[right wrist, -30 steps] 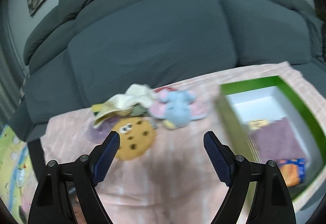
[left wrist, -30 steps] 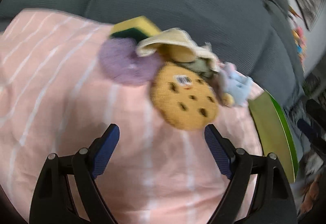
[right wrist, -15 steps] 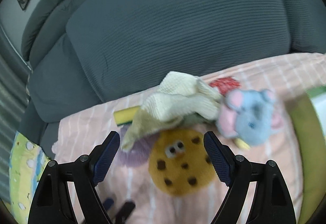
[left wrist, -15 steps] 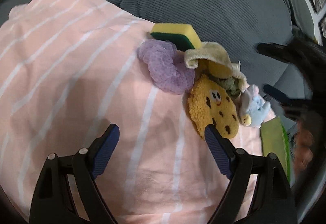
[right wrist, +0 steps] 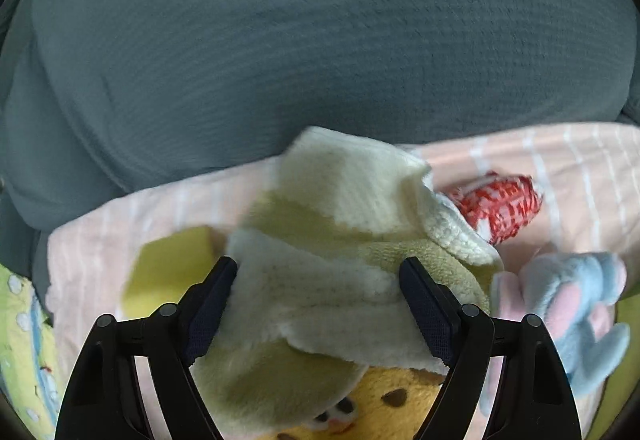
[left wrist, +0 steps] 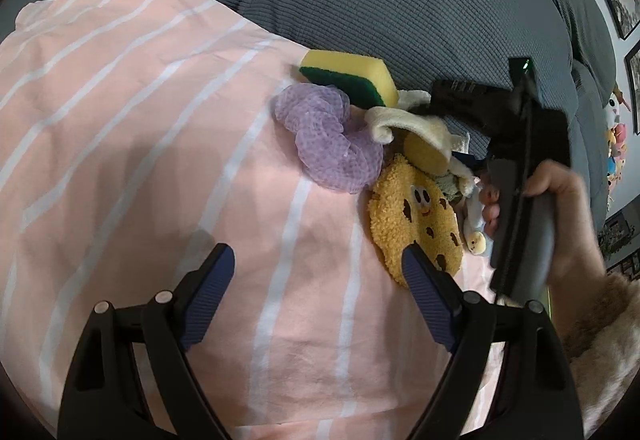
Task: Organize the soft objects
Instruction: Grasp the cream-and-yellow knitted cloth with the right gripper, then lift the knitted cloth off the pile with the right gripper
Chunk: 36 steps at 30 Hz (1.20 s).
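Your right gripper (right wrist: 316, 304) has its jaws spread wide, one on each side of the cream and pale-green fleece cloth (right wrist: 340, 252), without pinching it. Your left gripper (left wrist: 316, 276) is also spread wide, over the pink white-striped sheet (left wrist: 140, 127), holding nothing. At its 1 o'clock lies the yellow cookie-shaped plush (left wrist: 416, 224), with the purple mesh pouf (left wrist: 332, 143) and yellow-green sponge (left wrist: 352, 77) at 12 o'clock.
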Each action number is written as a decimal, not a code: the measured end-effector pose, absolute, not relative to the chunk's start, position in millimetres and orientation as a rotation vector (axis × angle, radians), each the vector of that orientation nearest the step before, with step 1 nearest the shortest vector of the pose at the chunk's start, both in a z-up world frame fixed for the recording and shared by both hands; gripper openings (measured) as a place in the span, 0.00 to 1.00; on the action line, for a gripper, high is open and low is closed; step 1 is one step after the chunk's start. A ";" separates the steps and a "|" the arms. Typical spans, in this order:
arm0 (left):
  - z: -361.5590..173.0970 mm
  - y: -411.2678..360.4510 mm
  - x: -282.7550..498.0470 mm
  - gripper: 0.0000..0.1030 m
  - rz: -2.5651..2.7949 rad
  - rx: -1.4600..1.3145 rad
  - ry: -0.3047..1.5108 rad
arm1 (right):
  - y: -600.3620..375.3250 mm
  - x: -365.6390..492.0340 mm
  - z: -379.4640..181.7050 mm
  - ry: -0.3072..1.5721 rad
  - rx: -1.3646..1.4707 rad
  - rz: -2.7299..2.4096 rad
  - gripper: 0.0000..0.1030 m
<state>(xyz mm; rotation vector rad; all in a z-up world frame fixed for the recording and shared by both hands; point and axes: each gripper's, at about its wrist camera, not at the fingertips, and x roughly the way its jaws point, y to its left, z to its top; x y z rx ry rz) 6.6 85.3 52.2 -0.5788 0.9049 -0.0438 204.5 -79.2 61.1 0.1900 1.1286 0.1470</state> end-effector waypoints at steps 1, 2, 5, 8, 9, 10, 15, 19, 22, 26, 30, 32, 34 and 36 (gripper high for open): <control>51.9 85.8 6.3 0.82 -0.045 -0.581 0.906 | -79.8 202.5 57.8 1.128 0.168 0.138 0.57; 51.7 86.6 6.3 0.82 -0.049 -0.587 0.905 | -80.3 200.3 55.2 1.132 0.139 0.127 0.32; 51.2 87.8 6.8 0.82 -0.050 -0.598 0.904 | -88.9 189.4 61.9 1.119 0.171 0.165 0.19; 50.6 87.6 7.9 0.82 -0.037 -0.591 0.909 | -96.0 166.8 96.2 1.038 0.162 0.213 0.18; 50.4 87.9 8.1 0.82 -0.032 -0.590 0.909 | -98.3 157.7 110.2 1.006 0.165 0.229 0.18; 50.2 88.2 8.1 0.82 -0.028 -0.590 0.909 | -102.1 147.9 124.1 0.977 0.176 0.248 0.18; 47.5 91.7 7.3 0.82 -0.003 -0.605 0.915 | -125.8 75.6 201.5 0.833 0.198 0.332 0.18; 45.3 94.7 5.9 0.82 0.017 -0.612 0.919 | -141.2 24.4 234.2 0.790 0.201 0.371 0.18; 43.9 97.8 2.7 0.82 0.038 -0.625 0.918 | -143.7 -1.4 223.0 0.861 0.179 0.378 0.18; 43.0 99.8 -1.3 0.82 0.053 -0.628 0.923 | -158.3 -26.6 185.8 1.014 0.222 0.404 0.18; 45.6 100.1 -2.0 0.83 0.042 -0.616 0.914 | -148.1 -41.3 132.5 1.201 0.227 0.462 0.18; 45.4 98.6 -1.2 0.83 0.046 -0.606 0.915 | -144.3 -30.6 108.4 1.243 0.231 0.447 0.18; 45.3 94.7 -0.8 0.83 0.033 -0.582 0.918 | -143.9 -14.4 95.8 1.241 0.218 0.406 0.18; 45.5 87.2 0.5 0.83 -0.001 -0.541 0.924 | -146.3 6.1 85.7 1.205 0.191 0.327 0.18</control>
